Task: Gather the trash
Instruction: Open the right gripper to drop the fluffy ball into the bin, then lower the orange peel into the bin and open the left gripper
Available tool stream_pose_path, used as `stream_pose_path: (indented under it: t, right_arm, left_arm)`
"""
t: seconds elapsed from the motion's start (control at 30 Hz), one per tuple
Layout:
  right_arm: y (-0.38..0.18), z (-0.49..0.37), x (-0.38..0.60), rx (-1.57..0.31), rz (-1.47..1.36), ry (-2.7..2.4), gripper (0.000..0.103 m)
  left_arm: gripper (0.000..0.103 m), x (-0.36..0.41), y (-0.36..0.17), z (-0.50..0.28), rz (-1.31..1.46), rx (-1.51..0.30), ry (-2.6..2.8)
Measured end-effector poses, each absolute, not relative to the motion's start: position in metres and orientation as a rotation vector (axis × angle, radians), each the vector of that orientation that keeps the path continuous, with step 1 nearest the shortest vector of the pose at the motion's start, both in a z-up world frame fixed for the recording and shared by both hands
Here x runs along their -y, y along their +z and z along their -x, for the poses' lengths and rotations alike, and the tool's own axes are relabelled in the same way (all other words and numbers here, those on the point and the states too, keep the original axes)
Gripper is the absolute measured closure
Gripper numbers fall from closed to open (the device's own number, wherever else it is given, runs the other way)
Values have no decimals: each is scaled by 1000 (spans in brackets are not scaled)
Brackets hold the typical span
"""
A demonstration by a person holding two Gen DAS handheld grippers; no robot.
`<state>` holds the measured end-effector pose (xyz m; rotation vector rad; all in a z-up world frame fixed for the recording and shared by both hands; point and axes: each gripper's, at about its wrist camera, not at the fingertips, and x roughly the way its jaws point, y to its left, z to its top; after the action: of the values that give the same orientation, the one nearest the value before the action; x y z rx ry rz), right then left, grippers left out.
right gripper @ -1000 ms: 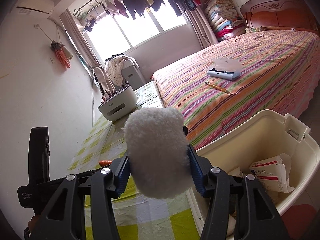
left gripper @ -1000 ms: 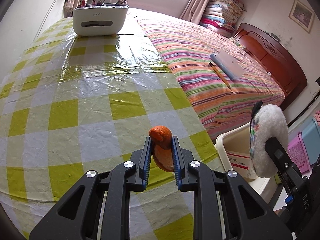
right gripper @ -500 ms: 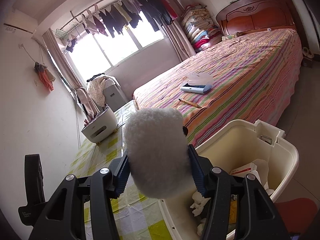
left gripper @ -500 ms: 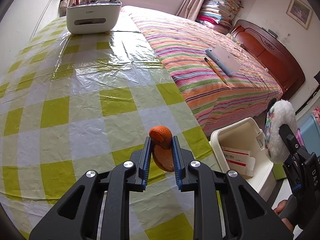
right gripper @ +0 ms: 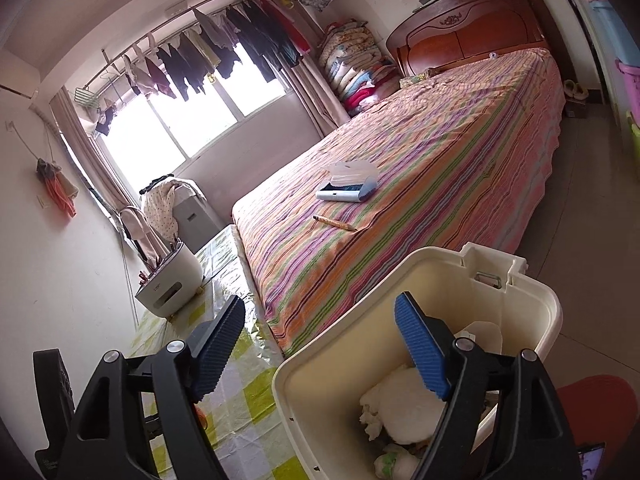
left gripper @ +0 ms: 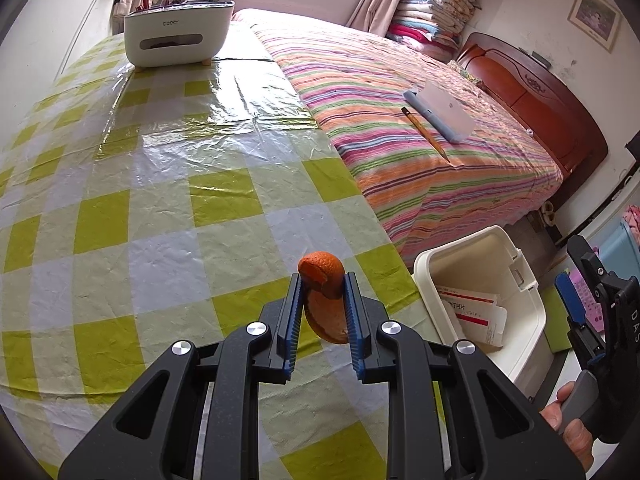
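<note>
My left gripper [left gripper: 320, 308] is shut on a piece of orange peel [left gripper: 324, 300] and holds it above the green-checked tablecloth [left gripper: 160, 200] near the table's right edge. My right gripper [right gripper: 320, 344] is open and empty above the cream trash bin [right gripper: 328, 364]. A fluffy white ball [right gripper: 404, 408] lies inside the bin with crumpled paper. In the left wrist view the bin [left gripper: 528, 292] stands on the floor right of the table, with a red-and-white box [left gripper: 472, 312] in it, and the right gripper [left gripper: 592, 312] is beside it.
A white organiser box [left gripper: 178, 38] with pens stands at the table's far end. The striped bed [left gripper: 420, 120] runs along the table's right side, with a pencil [left gripper: 426, 138] and a blue-white case [left gripper: 440, 114] on it. A red stool [right gripper: 600, 412] is by the bin.
My right gripper has opened and let go of the fluffy white ball, which now lies in the bin. My left gripper has kept hold of the peel and drifted slightly back.
</note>
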<state>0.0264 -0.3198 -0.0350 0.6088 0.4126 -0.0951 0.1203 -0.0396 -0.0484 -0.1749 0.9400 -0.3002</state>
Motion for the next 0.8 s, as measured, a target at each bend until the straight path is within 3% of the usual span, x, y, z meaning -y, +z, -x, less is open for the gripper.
stream_pose_path:
  t: [0.47, 0.8]
  right_arm:
    - [-33, -9, 339, -300, -726, -103, 26]
    - [-32, 12, 359, -183, -818, -126, 23]
  left_arm:
    - [83, 60, -45, -120, 160, -942, -337]
    - [83, 114, -43, -124, 115, -969, -447]
